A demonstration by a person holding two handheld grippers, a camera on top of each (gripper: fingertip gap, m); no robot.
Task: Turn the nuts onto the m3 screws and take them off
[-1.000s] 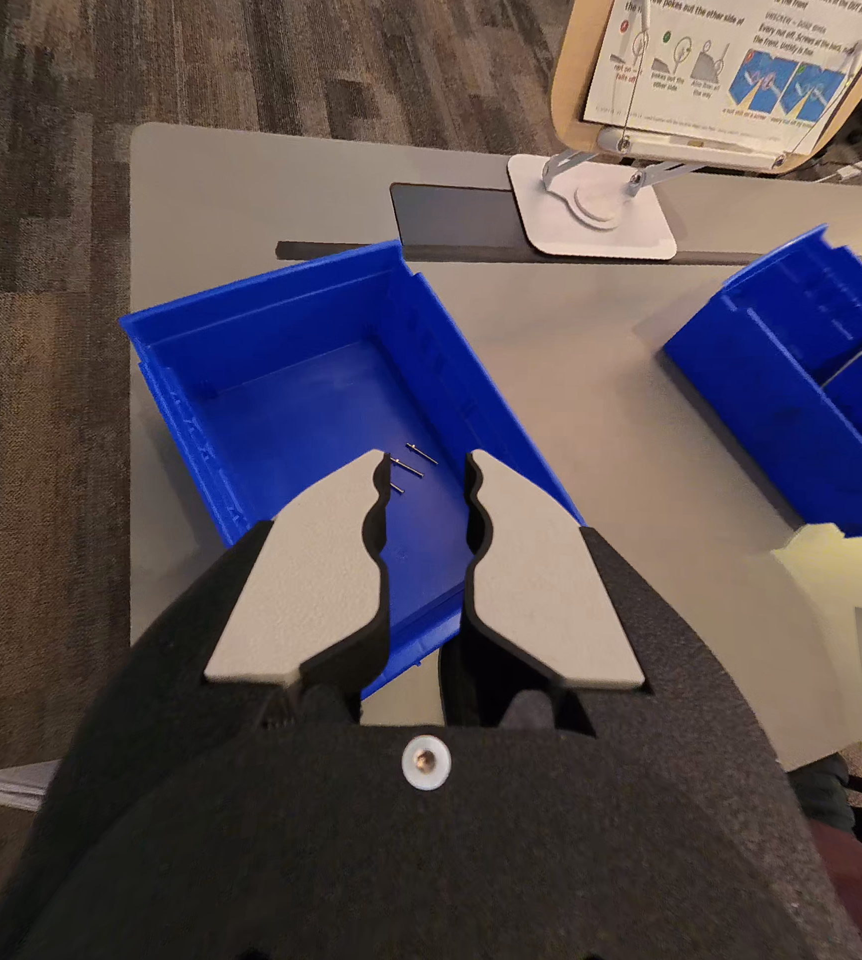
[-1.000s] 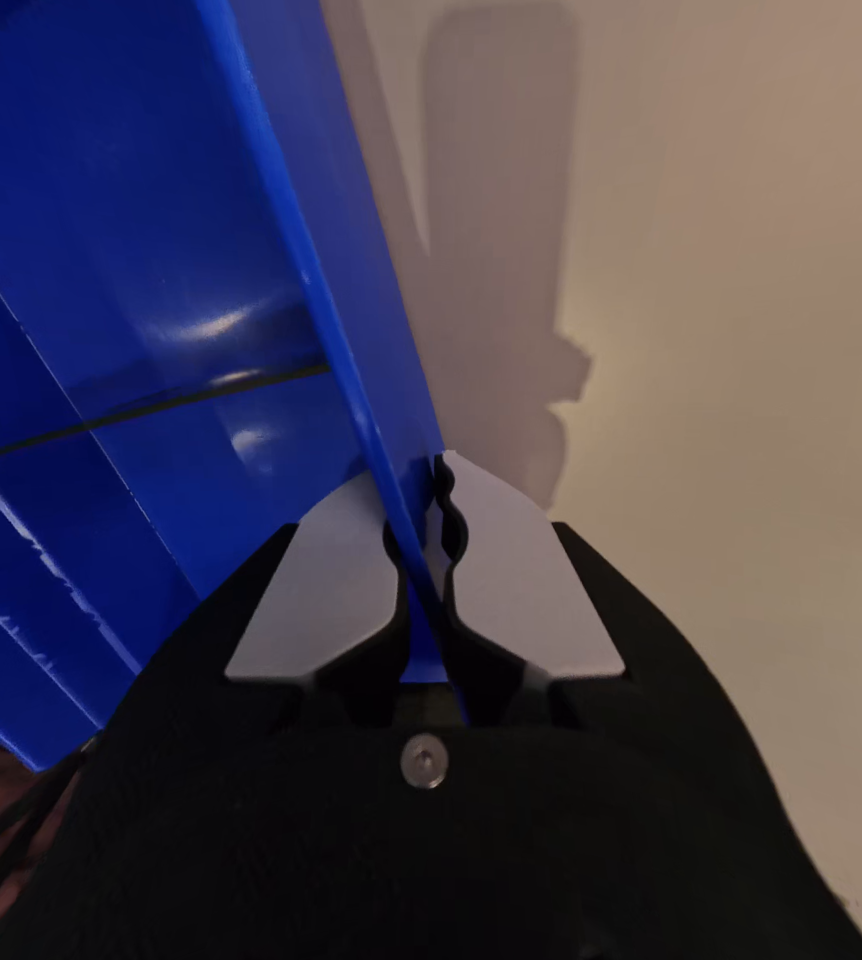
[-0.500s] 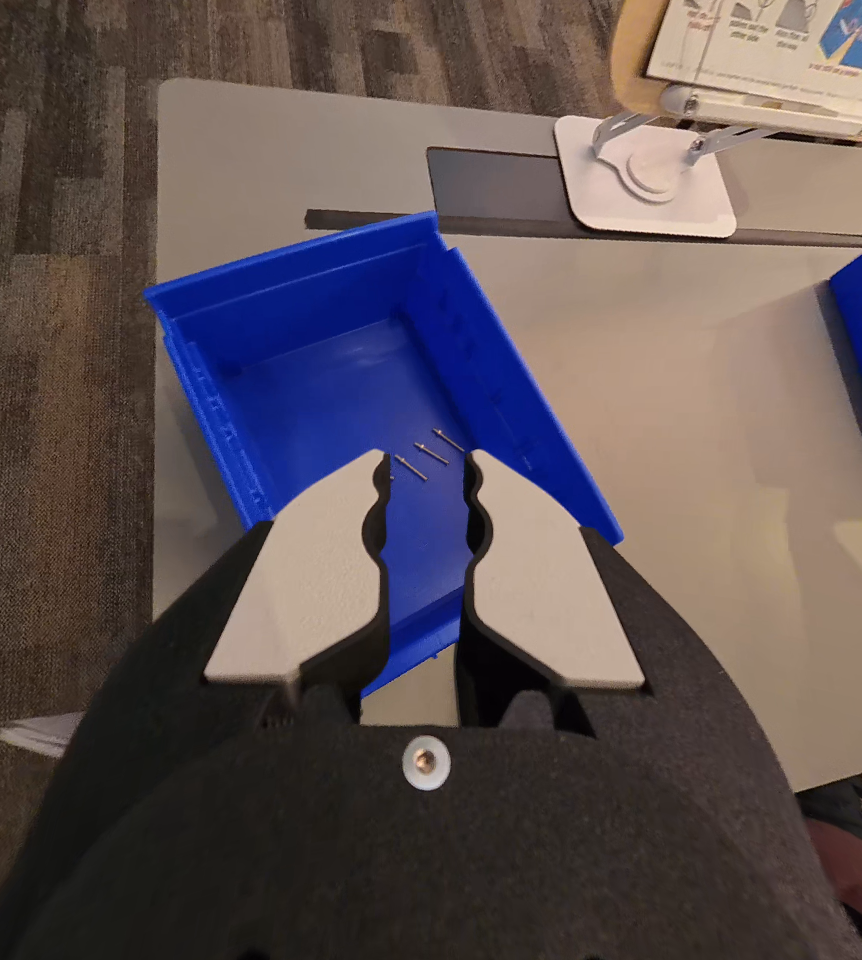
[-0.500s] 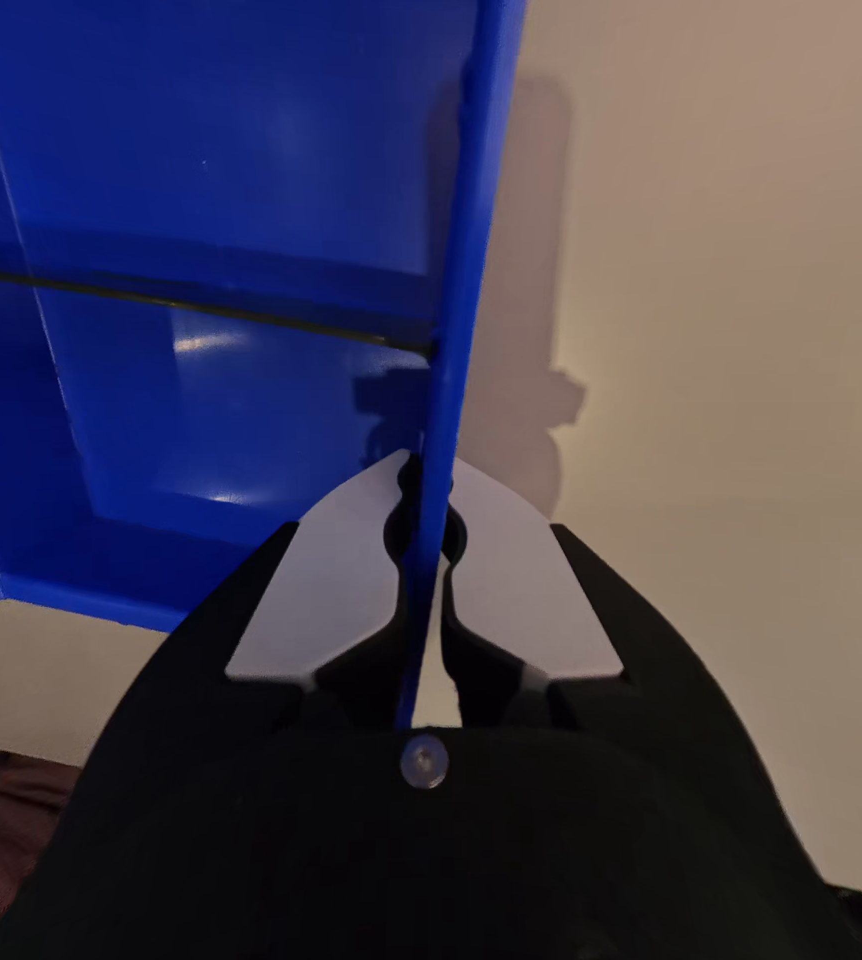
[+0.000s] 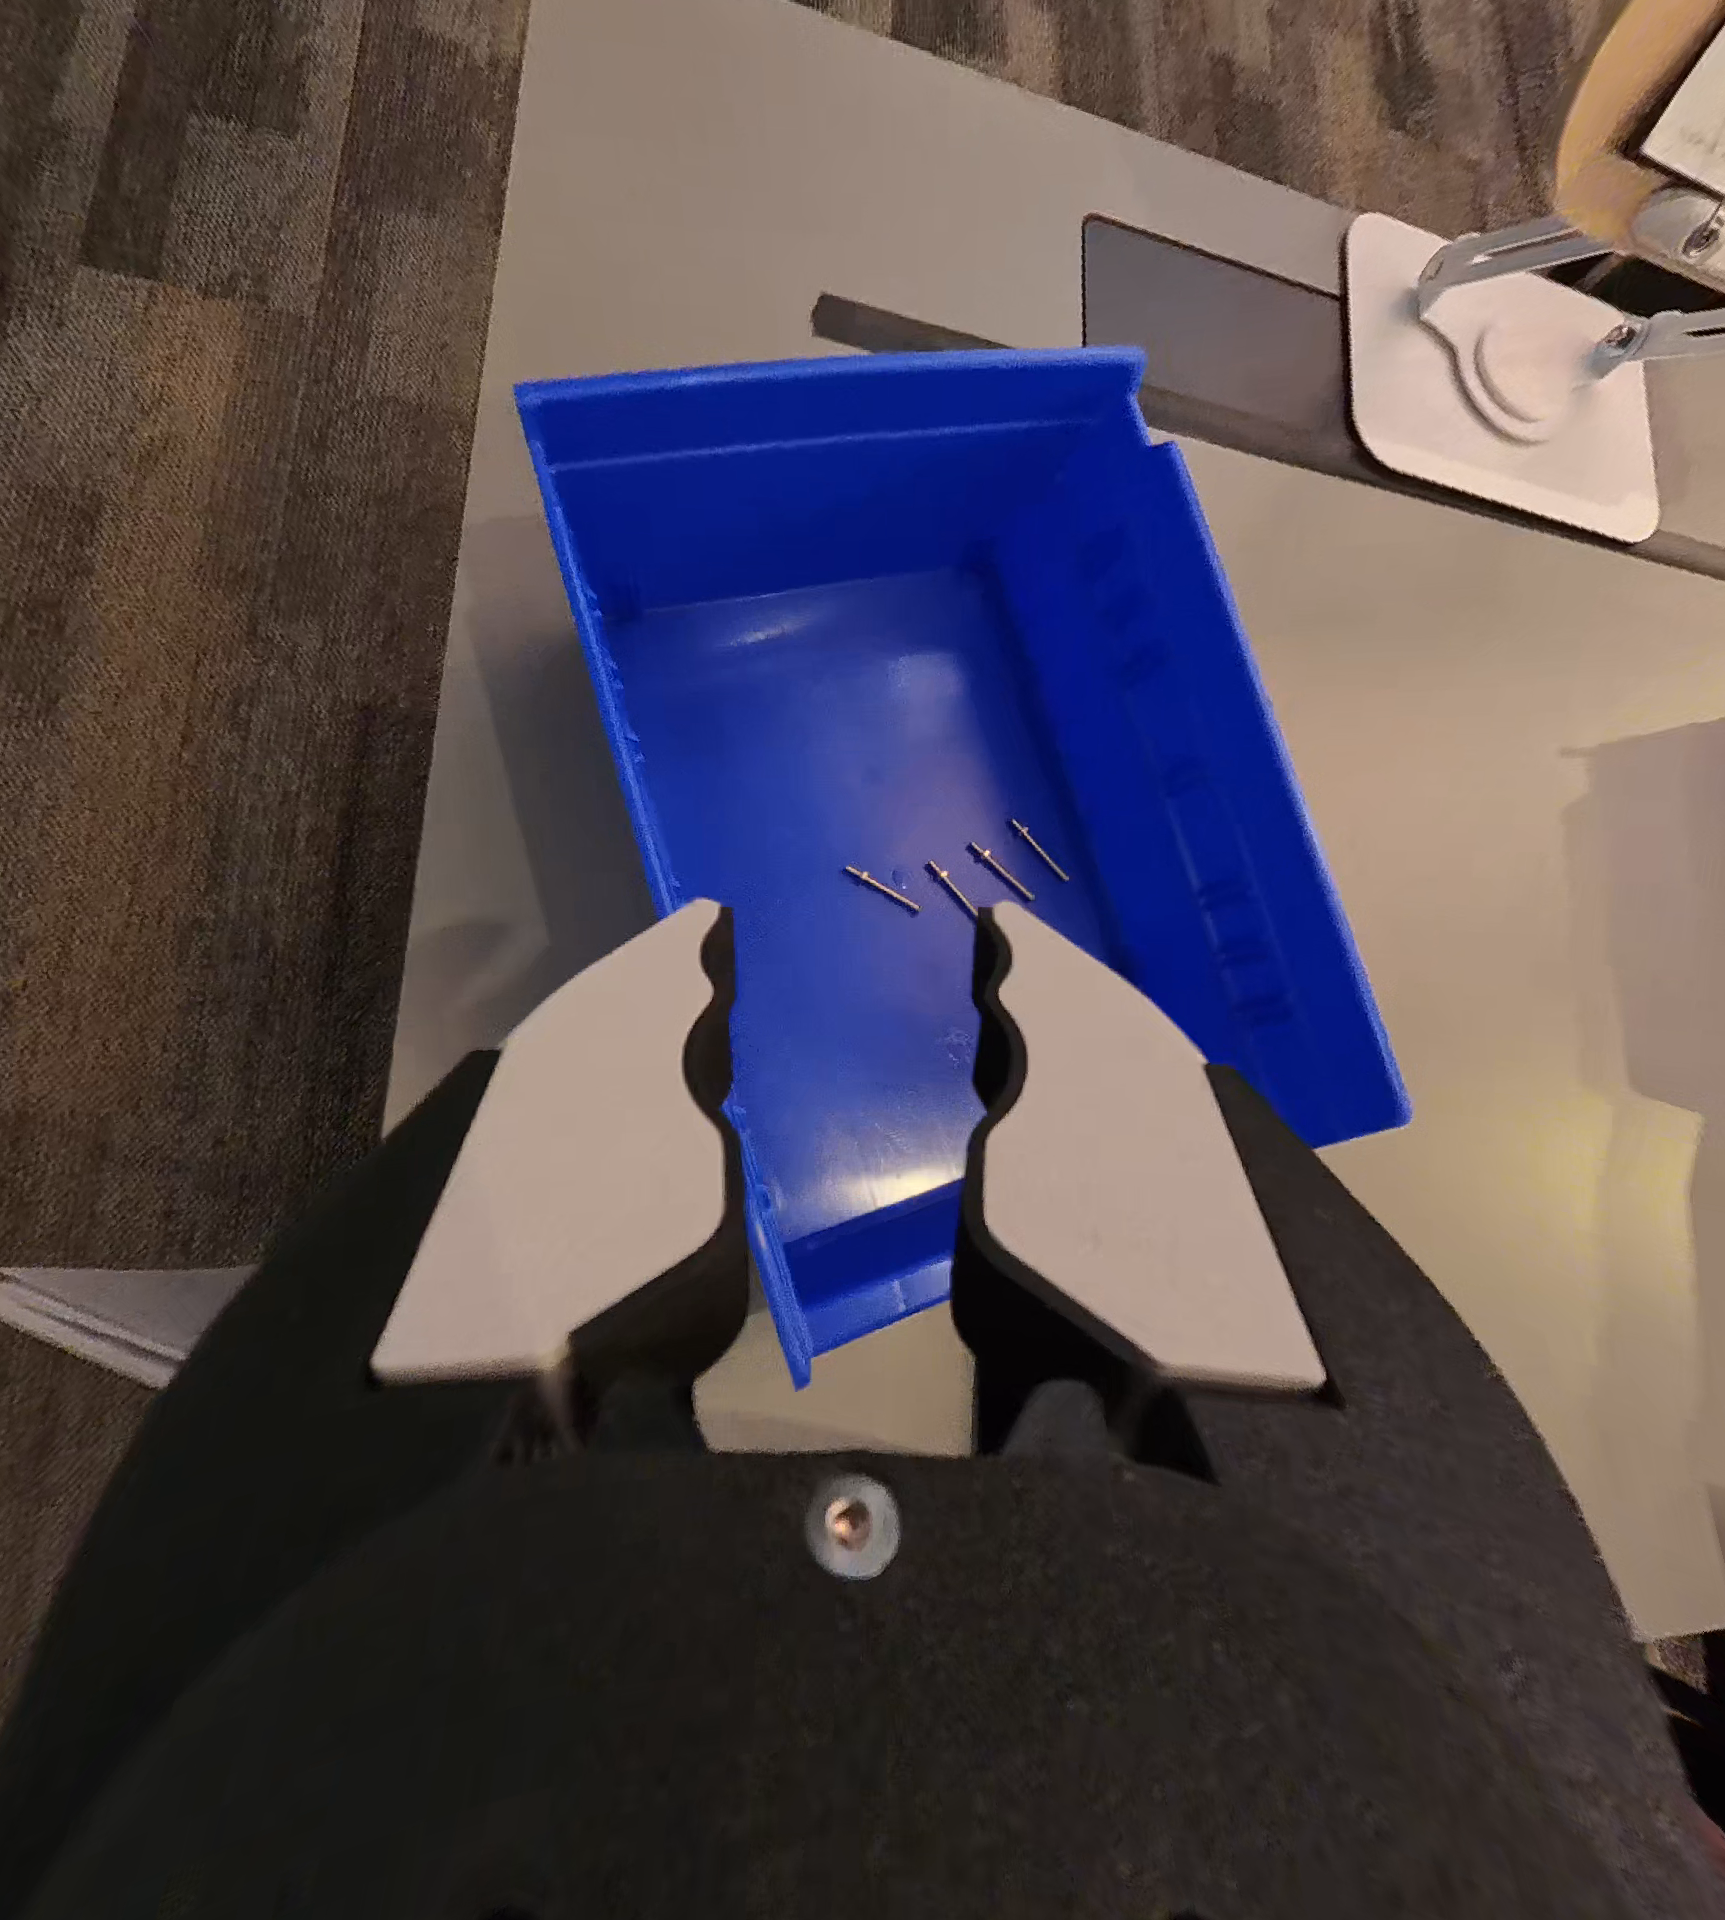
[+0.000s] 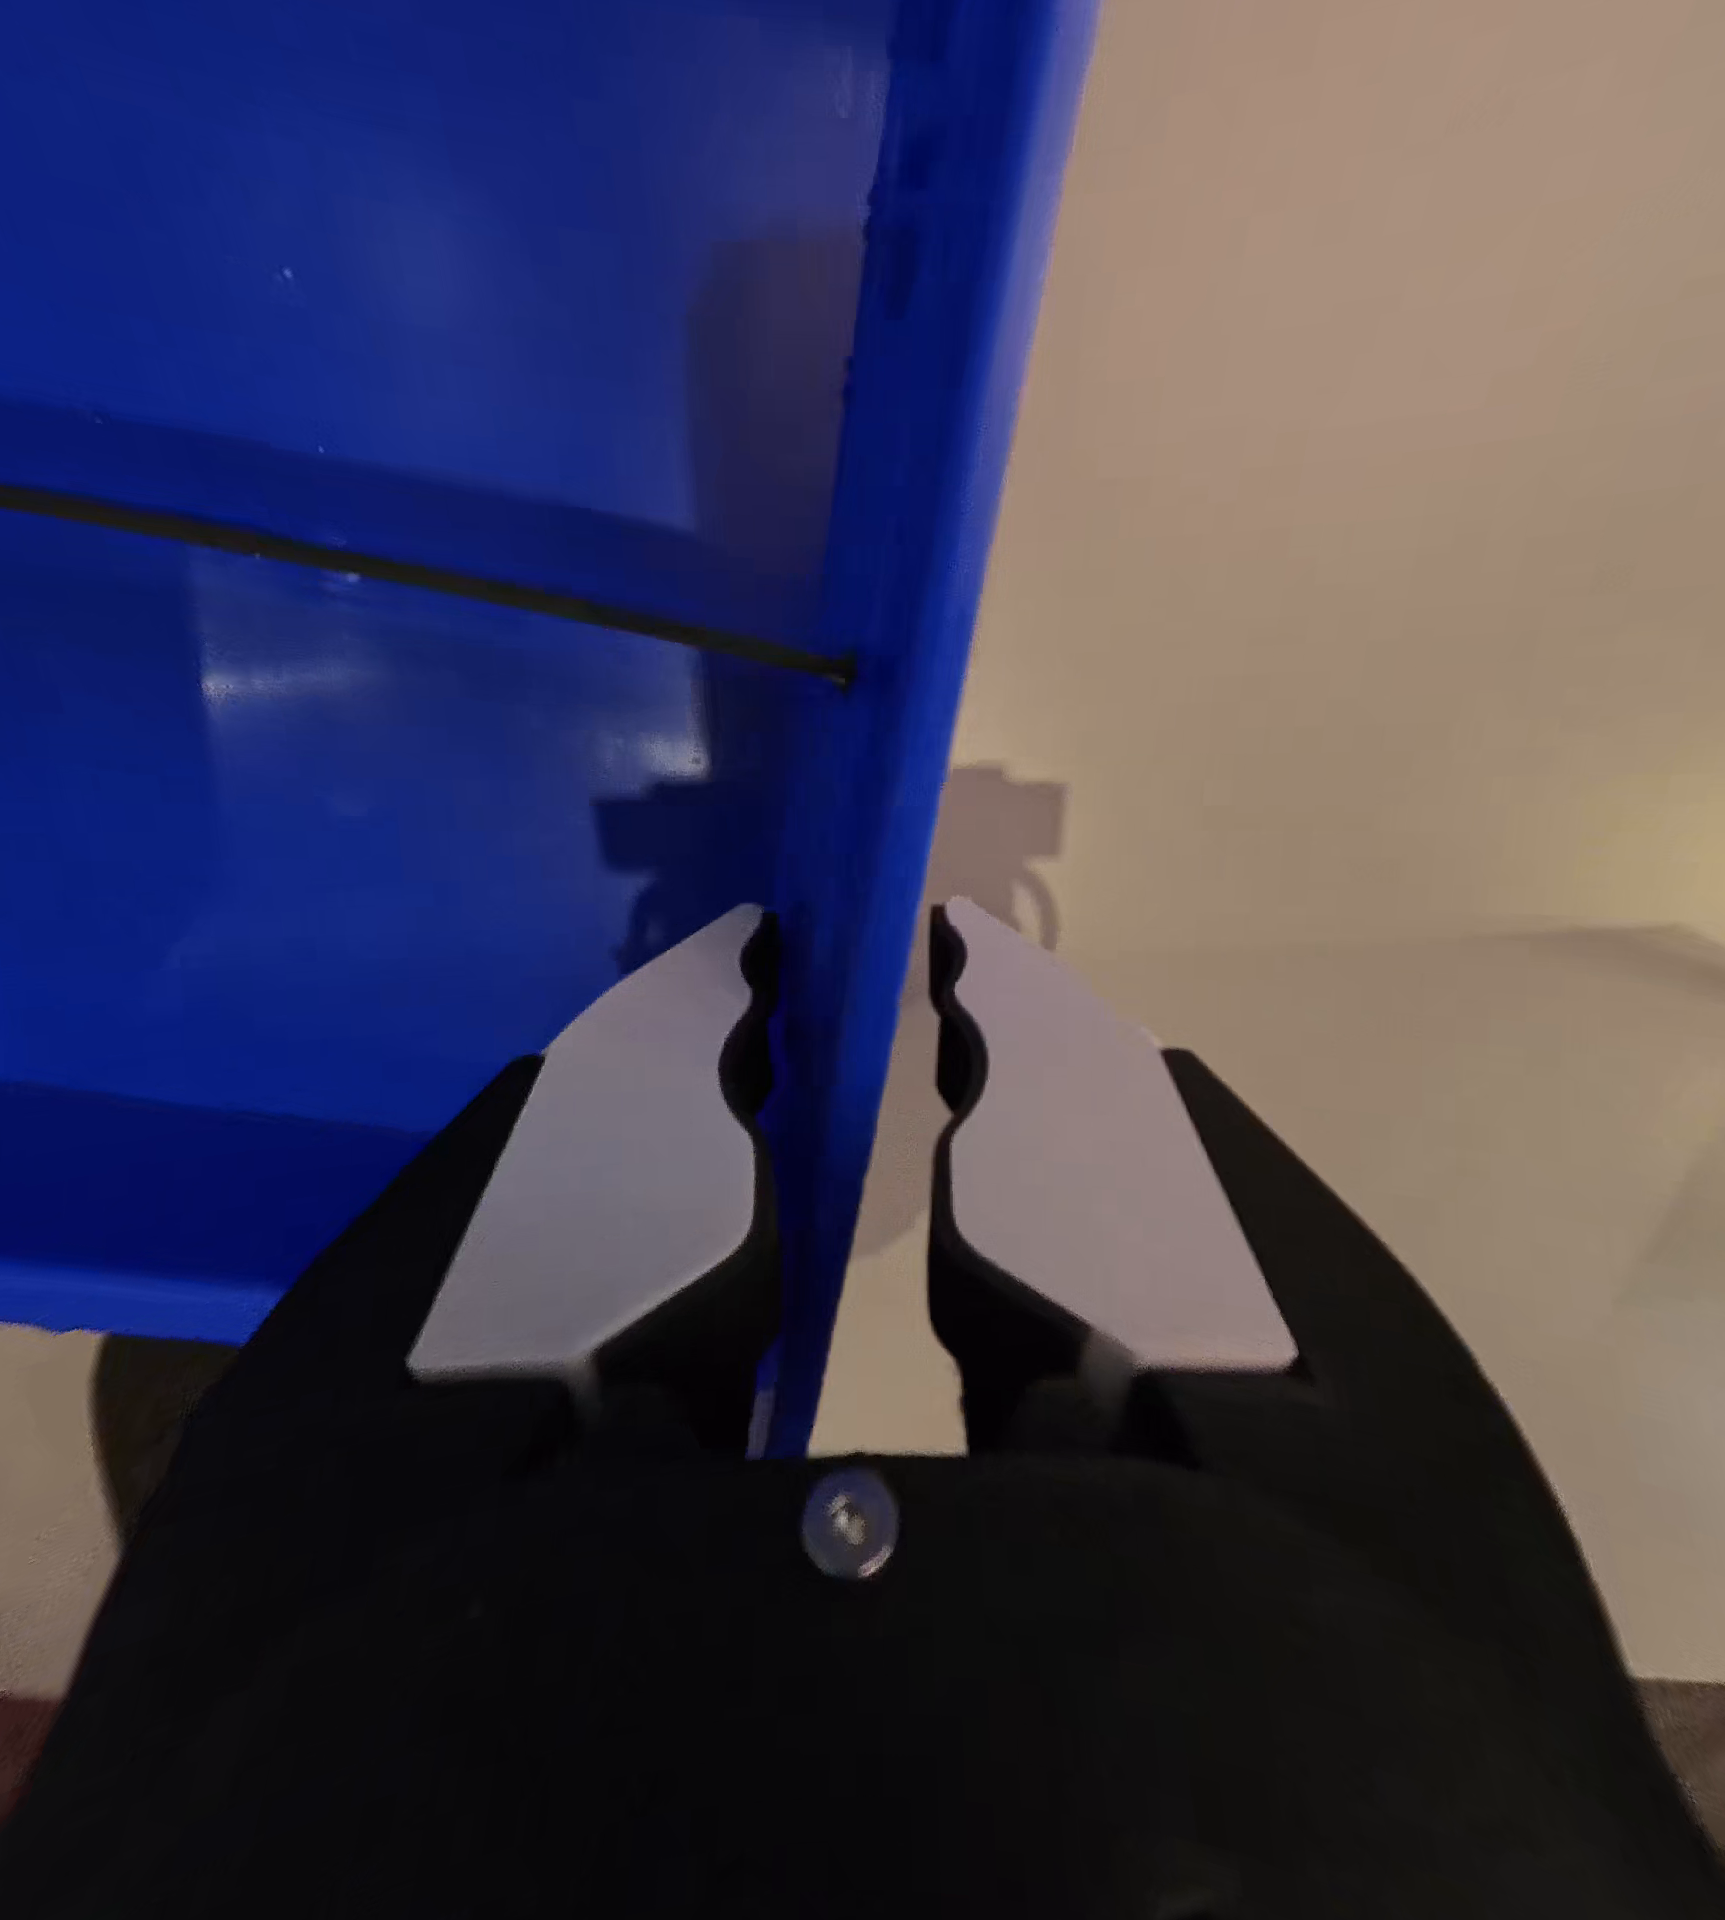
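The left hand-held gripper [image 5: 853, 914] hangs spread and empty over the open blue plastic bin [image 5: 837, 499] on the grey table [image 5: 1460, 727], lined up above four thin brass-coloured m3 screws [image 5: 957, 868] on its floor, likely for picking. The right hand-held gripper [image 6: 853, 920] straddles a second blue bin's side wall [image 6: 899, 727], its fingers apparently slack rather than pinching.

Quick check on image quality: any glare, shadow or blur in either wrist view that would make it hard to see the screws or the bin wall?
Left wrist view: sharp centre; the four screws read clearly on the blue bin floor, with mild glare near its front and wide-angle bending at the edges. Right wrist view: dim, warm and soft; the left tool and right tool stay crisp, the bin wall is blurred, and a tool-shaped shadow falls across it and the table.
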